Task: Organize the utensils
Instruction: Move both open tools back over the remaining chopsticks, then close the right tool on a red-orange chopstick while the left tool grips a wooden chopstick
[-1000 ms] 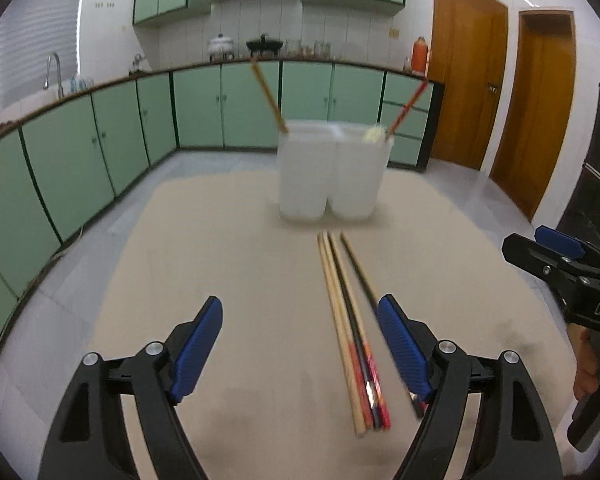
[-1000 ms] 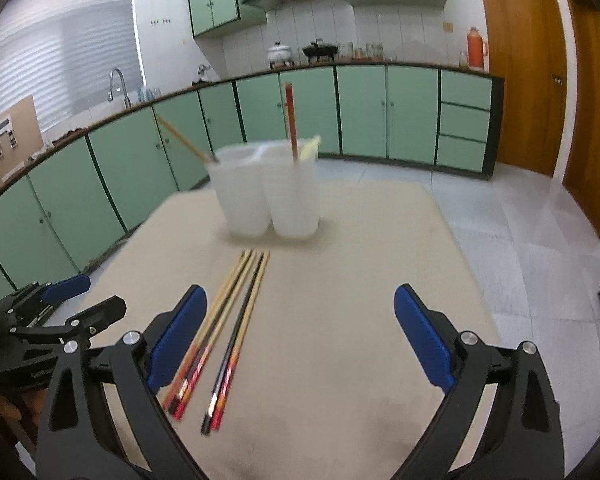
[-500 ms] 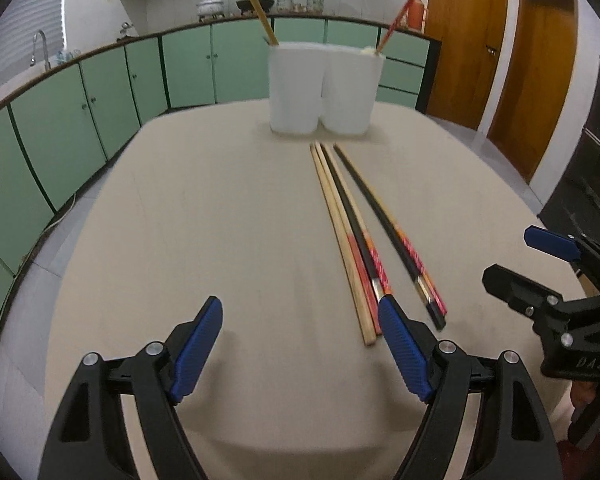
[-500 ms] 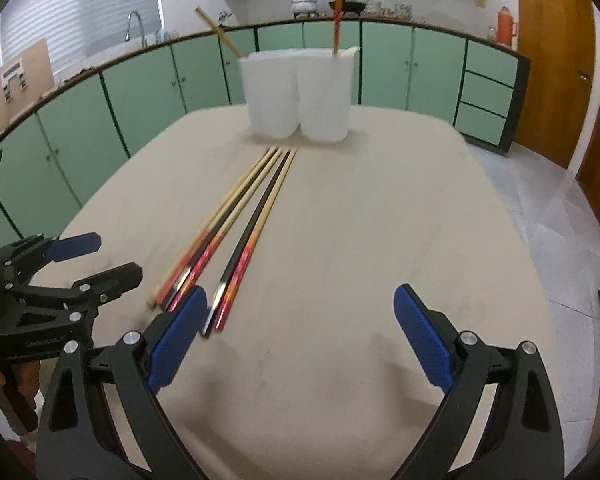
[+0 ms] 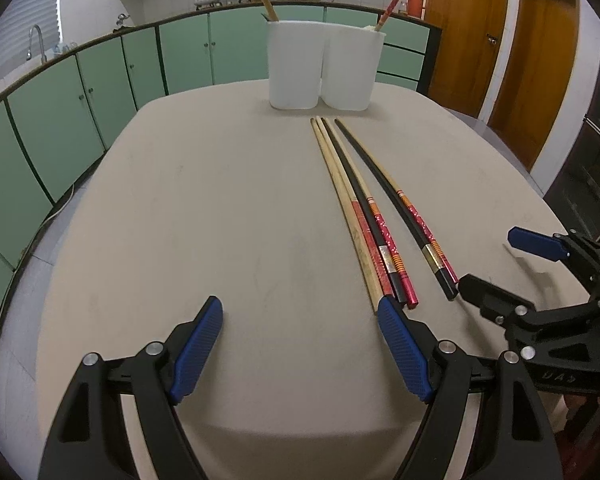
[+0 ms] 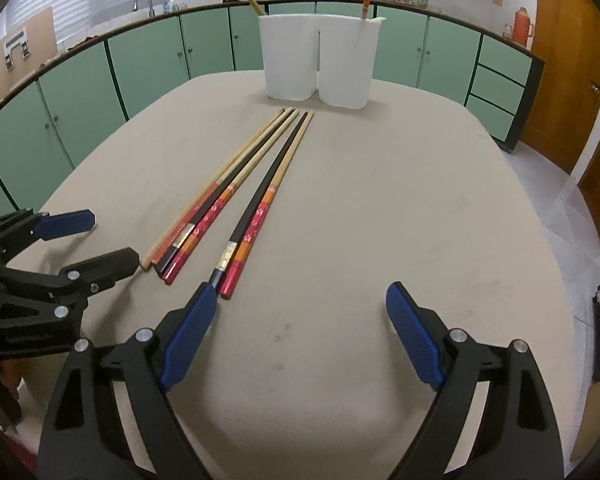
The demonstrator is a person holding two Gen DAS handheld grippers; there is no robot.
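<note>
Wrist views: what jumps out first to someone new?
The row of long chopsticks lying on the beige table, tips toward the far edge, in two bunches with a gap between them. Behind them at the far edge stands a white two-compartment holder with a chopstick leaning out of each side. Both the left gripper and the right gripper are open and empty near the chopsticks' decorated ends.

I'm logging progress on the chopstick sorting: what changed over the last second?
Both claws, left and right, dropped low toward the near ends of the loose chopsticks lying on the beige table. Nothing was grasped; both remain open. The chopsticks and the white twin-compartment holder, with one stick in each side, stayed put.
</note>
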